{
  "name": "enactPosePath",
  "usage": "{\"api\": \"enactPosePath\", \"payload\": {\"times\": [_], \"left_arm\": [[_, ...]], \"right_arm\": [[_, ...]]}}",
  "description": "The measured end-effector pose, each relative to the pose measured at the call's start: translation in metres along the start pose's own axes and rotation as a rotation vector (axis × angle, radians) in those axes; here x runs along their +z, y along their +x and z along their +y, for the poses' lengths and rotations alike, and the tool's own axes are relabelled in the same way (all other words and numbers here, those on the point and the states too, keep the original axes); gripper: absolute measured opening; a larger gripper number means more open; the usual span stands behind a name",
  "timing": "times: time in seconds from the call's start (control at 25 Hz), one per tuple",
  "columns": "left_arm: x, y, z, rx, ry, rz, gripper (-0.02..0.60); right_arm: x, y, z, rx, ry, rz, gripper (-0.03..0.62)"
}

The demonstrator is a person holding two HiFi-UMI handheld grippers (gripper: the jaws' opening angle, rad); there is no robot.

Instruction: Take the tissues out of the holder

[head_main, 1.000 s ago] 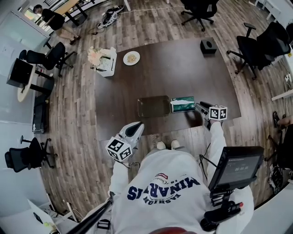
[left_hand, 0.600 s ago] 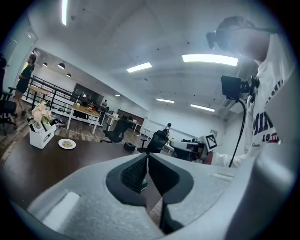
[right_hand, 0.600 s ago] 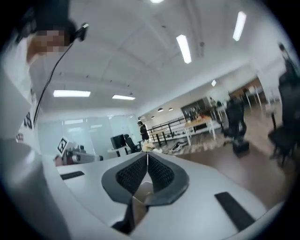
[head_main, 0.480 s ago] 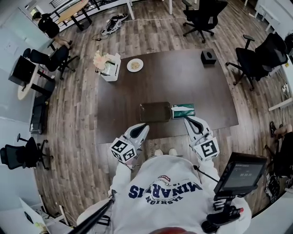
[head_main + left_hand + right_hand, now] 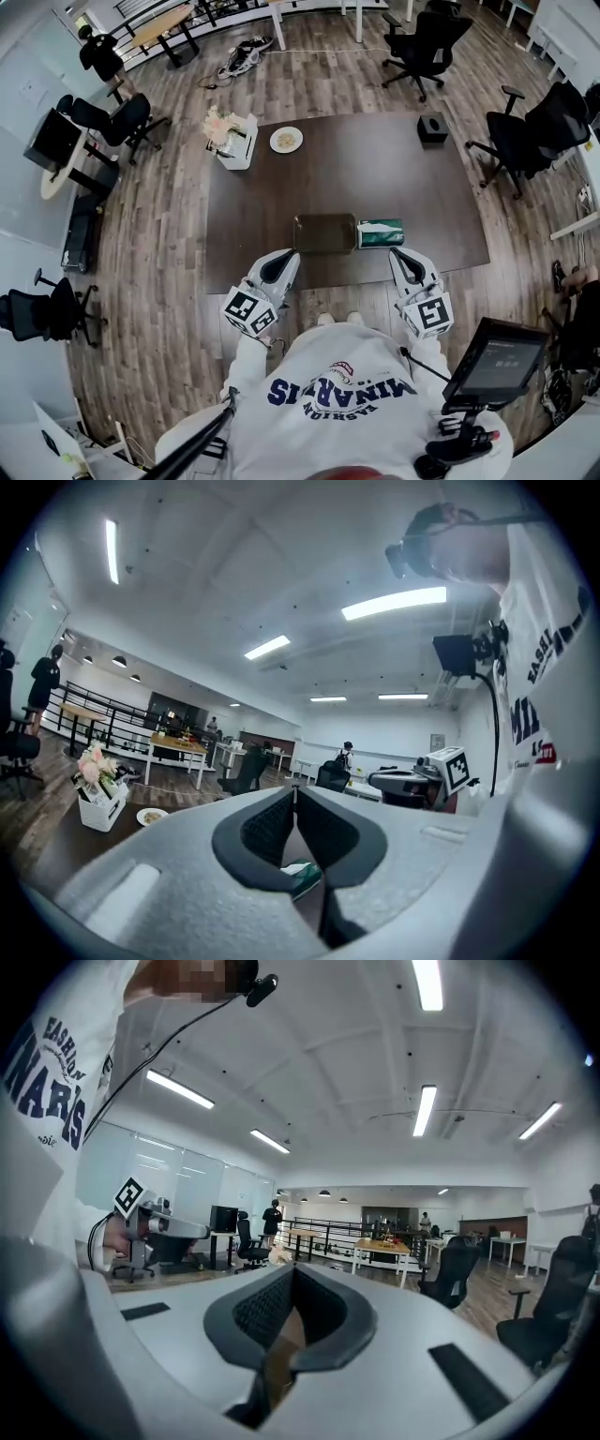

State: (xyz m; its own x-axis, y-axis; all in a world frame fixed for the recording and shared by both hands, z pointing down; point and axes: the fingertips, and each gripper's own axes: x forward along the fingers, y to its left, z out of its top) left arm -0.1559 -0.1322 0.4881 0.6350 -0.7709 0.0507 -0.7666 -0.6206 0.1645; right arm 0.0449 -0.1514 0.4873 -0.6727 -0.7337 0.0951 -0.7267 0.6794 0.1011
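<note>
Tissue pack (image 5: 380, 232) lies just right of the holder (image 5: 324, 233), while nearer, the left gripper (image 5: 279, 262) and right gripper (image 5: 404, 259) hang with jaws pressed together, empty.

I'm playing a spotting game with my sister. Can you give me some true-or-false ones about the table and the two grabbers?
1. The green tissue pack lies beside the clear holder, not inside it. True.
2. The right gripper is holding the tissue pack. False: its jaws are shut on nothing, and it is back by the near edge of the table.
3. A plate sits next to the flower basket on the far side of the table. True.
4. The left gripper has its jaws wide open. False: they are together, with nothing held.
5. A black box sits near the table's far right corner. True.
</note>
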Motion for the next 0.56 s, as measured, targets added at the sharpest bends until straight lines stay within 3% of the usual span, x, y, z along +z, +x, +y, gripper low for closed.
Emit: {"api": "enactPosePath", "payload": {"times": [0.2,0.56], "left_arm": [[-0.003,-0.007,0.001,0.04,0.114,0.029,0.012],[-0.002,-0.014,-0.012,0.027,0.16,0.007,0.005]], "right_arm": [[-0.006,0.0,0.006,0.012,0.035,0.0,0.006],[-0.009,0.008,0.016,0.083,0.053,-0.017,0.006]]}}
